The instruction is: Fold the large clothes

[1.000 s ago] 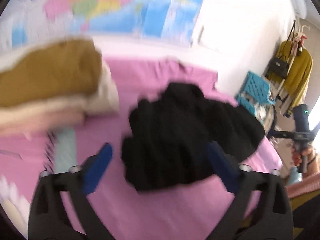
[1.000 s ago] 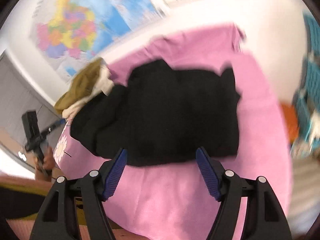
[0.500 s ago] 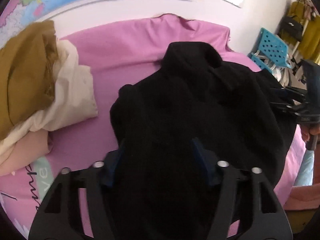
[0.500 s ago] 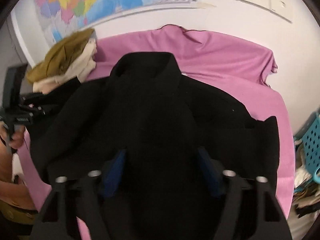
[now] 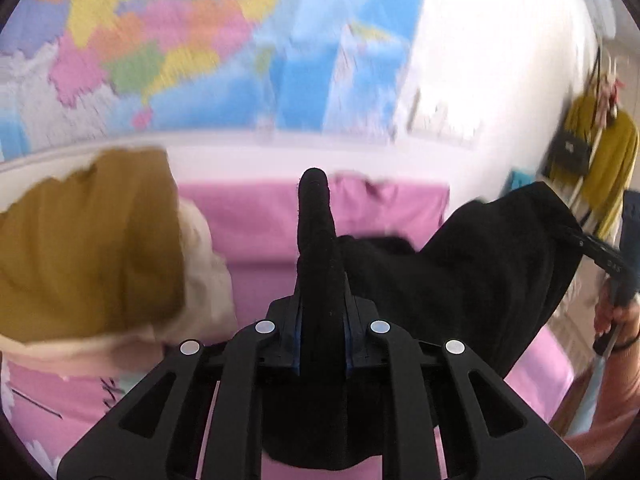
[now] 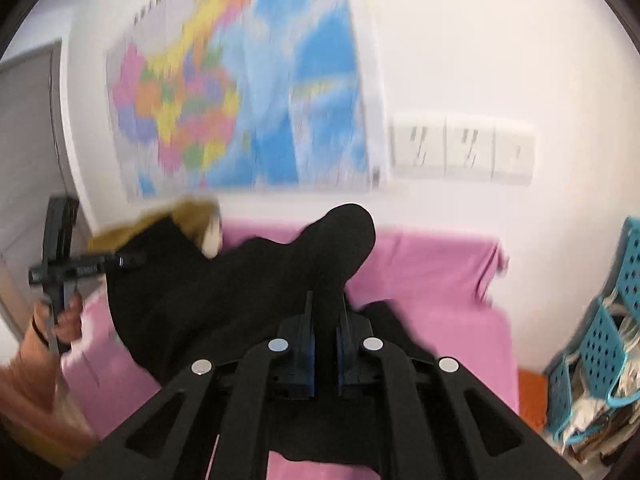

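Note:
A large black garment [image 5: 492,264] hangs lifted over the pink bed sheet [image 5: 260,220], stretched between both grippers. My left gripper [image 5: 322,316] is shut on one edge of it, and a ridge of black cloth sticks up between the blue pads. My right gripper [image 6: 324,324] is shut on the other edge of the black garment [image 6: 224,296], with a hump of cloth bulging past the fingers. Each gripper also shows in the other's view: the right gripper [image 5: 596,250] at the far right, the left gripper [image 6: 120,260] at the far left, each in a person's hand [image 6: 60,320].
A pile of mustard and cream clothes [image 5: 88,248] lies at the left of the bed by the wall. A coloured map [image 6: 240,92] and wall sockets [image 6: 464,148] hang behind. A blue perforated basket [image 6: 600,340] stands to the right. A yellow garment [image 5: 612,168] hangs on a rack.
Both grippers went from open above the flat black garment to shut on its near edge. They have risen, lifting the garment off the sheet, and both views now tilt up toward the wall.

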A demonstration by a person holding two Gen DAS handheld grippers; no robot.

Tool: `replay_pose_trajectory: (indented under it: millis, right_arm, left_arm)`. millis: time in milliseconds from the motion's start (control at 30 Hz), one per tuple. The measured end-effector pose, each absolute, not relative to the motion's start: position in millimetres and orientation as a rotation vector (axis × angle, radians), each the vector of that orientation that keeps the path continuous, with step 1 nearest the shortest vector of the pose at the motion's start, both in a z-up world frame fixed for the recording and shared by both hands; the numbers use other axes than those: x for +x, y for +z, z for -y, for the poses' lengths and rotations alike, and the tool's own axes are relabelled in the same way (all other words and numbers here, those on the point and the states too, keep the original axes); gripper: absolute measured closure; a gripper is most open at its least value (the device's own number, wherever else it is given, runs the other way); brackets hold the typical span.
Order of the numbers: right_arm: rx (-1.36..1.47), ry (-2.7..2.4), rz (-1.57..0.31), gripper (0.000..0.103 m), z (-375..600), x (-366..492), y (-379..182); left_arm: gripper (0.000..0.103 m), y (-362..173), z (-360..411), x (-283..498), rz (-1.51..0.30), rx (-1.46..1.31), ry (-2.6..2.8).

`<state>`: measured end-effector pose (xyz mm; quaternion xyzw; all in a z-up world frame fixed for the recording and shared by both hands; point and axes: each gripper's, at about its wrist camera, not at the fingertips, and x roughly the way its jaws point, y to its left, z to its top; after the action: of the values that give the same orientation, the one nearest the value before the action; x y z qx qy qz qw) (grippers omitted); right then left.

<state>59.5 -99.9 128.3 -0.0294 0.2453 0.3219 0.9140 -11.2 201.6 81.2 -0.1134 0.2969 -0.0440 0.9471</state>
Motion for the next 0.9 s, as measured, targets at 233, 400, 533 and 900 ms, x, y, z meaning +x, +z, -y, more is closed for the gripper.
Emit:
replay_pose_trajectory:
  millis: [233, 400, 533, 900]
  right_arm:
    - [-0.138, 0.548, -0.524, 0.096, 51, 135, 98]
    - [-0.236, 0.52, -0.869, 0.093, 15, 198, -3]
    - [-0.266, 0.475, -0.898, 0.074, 11, 204, -26]
    - [-0.128, 0.535, -0.77, 0.043, 74, 161, 27]
  left_arm:
    - [0.088, 67, -209, 45, -0.653, -0.202, 0.036]
    - [0.085, -21, -206, 97, -0.901, -0.064, 0.186]
    - [0.069, -42, -200, 102, -0.956, -0.004, 0.244]
    - [0.032, 35, -162, 29, -0.685, -0.025, 0.009]
